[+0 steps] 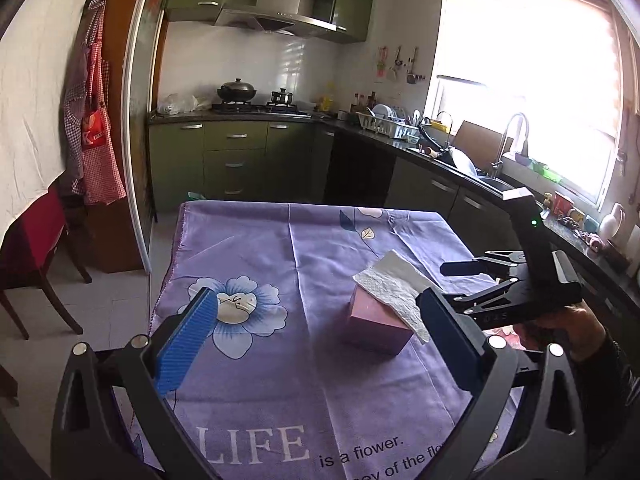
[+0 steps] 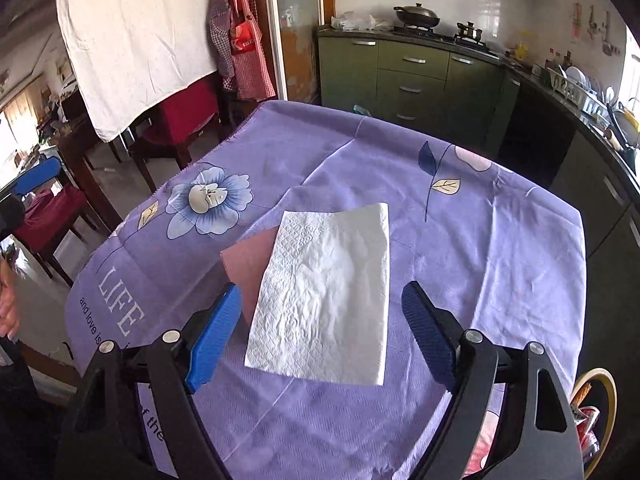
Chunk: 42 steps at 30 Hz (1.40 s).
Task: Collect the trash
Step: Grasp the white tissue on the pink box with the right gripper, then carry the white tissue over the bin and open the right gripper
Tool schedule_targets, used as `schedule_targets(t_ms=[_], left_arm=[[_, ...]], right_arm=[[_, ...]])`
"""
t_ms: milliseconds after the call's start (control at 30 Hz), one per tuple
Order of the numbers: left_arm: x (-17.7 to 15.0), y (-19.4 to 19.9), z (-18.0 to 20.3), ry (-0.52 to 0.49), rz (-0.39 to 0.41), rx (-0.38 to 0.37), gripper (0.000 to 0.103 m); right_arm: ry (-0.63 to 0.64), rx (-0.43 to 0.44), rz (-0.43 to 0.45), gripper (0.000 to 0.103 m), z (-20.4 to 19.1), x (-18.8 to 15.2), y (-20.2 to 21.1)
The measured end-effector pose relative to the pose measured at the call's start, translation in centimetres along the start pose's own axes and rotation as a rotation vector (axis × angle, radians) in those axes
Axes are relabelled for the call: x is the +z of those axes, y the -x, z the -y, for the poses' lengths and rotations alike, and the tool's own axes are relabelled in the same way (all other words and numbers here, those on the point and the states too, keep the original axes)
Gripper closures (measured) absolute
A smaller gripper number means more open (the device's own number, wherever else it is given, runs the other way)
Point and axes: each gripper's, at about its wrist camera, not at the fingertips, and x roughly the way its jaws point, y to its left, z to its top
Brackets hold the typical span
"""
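Note:
A white paper napkin (image 1: pixel 394 288) lies draped over a pink box (image 1: pixel 376 326) in the middle of the purple flowered tablecloth (image 1: pixel 280 240). My left gripper (image 1: pixel 320 324) is open and empty, with the box between and beyond its blue pads. In the right wrist view the napkin (image 2: pixel 328 296) covers most of the pink box (image 2: pixel 248 260). My right gripper (image 2: pixel 320 332) is open just above the napkin's near end, one pad on each side. The right gripper also shows in the left wrist view (image 1: pixel 508 280), right of the box.
A bin with trash (image 2: pixel 592 420) stands at the table's near right corner. Chairs with red cushions (image 2: pixel 48 216) stand left of the table. Green kitchen cabinets (image 1: pixel 236 160) and a counter with a sink (image 1: pixel 492 180) run behind and to the right.

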Motion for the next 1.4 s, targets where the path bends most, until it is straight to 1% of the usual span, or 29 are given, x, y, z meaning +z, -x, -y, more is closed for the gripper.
schedule_targets(t_ms=[100,200,333,400,467,633,700,767,800,867,967,1100,1400], left_arm=[[-0.1,-0.5,-0.2,0.002,-0.013,-0.01,0.007],[-0.3,-0.9,-0.3,-0.001,-0.025,-0.017,0.007],[-0.6,-1.5,-0.4,0.002,-0.036,-0.026,0.007],[-0.7,-1.7,-0.6,0.007,-0.043,-0.029,0.007],[-0.8,-1.9,-0.7,0.009,-0.048,-0.031,0.007],[-0.9,-2.2,-0.6,0.005,-0.057,-0.036,0.007],[-0.9,-2.2,-0.5,0.005,-0.06,-0.039,0.007],[-1.0,-2.2,-0.4,0.005,-0.06,-0.041,0.007],[-1.0,-2.2,-0.3,0.004,-0.06,-0.042,0.007],[-1.1,-2.1,-0.3,0.002,-0.059,-0.042,0.007],[-1.1,-2.1,-0.3,0.003,-0.06,-0.043,0.007],[-1.1,-2.1,-0.2,0.002,-0.061,-0.042,0.007],[-0.8,-2.0,0.8,-0.019,-0.063,-0.054,0.007]], right_arm=[[-0.005,-0.001,-0.029,0.023,0.2,0.3,-1.4],[-0.01,0.001,-0.052,0.027,0.4,0.4,-2.4],[-0.016,0.01,-0.083,0.035,0.5,0.3,-3.2],[-0.018,0.018,-0.084,0.037,0.6,0.2,-3.2],[-0.018,0.023,-0.084,0.044,0.5,0.3,-3.2],[-0.016,0.023,-0.086,0.048,0.4,0.4,-3.0],[-0.026,0.028,-0.086,0.055,0.4,0.4,-3.0],[-0.041,0.035,-0.085,0.069,0.7,0.4,-2.9],[-0.048,0.034,-0.083,0.072,0.8,0.4,-2.8],[-0.052,0.025,-0.079,0.086,1.0,0.4,-2.7],[-0.066,0.017,-0.072,0.098,1.3,0.3,-2.4],[-0.081,0.003,-0.048,0.099,1.6,0.1,-1.7],[-0.055,-0.042,-0.006,0.099,1.3,-0.7,0.8]])
